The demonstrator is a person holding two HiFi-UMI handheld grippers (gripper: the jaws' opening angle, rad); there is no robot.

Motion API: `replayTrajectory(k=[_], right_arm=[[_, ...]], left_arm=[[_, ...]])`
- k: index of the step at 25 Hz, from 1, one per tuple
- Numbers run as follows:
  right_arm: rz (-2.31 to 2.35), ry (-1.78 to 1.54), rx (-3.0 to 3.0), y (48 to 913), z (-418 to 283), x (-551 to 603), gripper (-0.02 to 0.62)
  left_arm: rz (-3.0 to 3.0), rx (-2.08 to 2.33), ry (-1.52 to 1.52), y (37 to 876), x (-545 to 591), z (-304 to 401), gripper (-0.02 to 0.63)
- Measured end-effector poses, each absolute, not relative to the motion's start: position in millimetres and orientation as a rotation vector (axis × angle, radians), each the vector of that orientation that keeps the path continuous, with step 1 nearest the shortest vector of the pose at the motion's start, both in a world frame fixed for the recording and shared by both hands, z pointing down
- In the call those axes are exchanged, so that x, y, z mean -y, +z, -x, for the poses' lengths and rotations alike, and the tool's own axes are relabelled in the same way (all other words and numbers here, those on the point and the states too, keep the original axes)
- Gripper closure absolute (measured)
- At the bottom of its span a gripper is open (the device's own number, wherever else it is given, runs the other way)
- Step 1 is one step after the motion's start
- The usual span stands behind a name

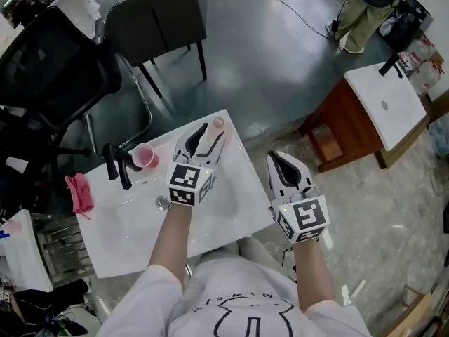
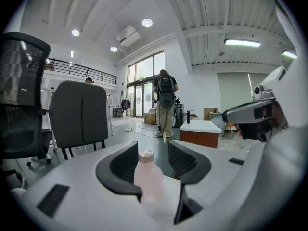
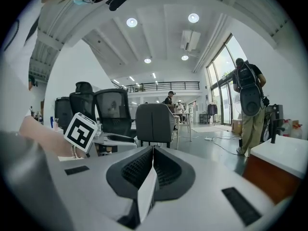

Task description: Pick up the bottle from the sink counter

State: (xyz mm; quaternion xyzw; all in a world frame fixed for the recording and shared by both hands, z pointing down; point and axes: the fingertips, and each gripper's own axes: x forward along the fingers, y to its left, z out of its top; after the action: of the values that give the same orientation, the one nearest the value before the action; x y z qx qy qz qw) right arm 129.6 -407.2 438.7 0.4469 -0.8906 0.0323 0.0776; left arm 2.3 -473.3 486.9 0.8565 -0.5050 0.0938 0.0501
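Left gripper view: the upright pale pink plastic bottle [image 2: 147, 178] stands between the left gripper's [image 2: 154, 156] parted jaws; the right gripper [image 3: 153, 153], jaws together, hangs aside.

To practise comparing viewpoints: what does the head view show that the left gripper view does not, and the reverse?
Head view only: the pink cup, faucet, red cloth and right claw. Left gripper view only: ceiling lights and tall windows. Both: the bottle standing between the jaws of the open left claw.
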Motion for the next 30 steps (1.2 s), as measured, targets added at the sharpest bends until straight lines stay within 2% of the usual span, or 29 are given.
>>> replayTrajectory(k=[19, 30], right_arm=[[-1.387, 0.122, 2.583, 454.3, -131.9, 401.9, 0.566], [-1.406, 0.152, 2.55, 461.7, -135.6, 398.8, 0.566]], left_arm=[[-2.581, 1.485, 0.424, 541.7, 522.8, -12.3, 0.407], [-2.591, 1.539, 0.437, 550.0, 535.6, -21.8, 0.434]])
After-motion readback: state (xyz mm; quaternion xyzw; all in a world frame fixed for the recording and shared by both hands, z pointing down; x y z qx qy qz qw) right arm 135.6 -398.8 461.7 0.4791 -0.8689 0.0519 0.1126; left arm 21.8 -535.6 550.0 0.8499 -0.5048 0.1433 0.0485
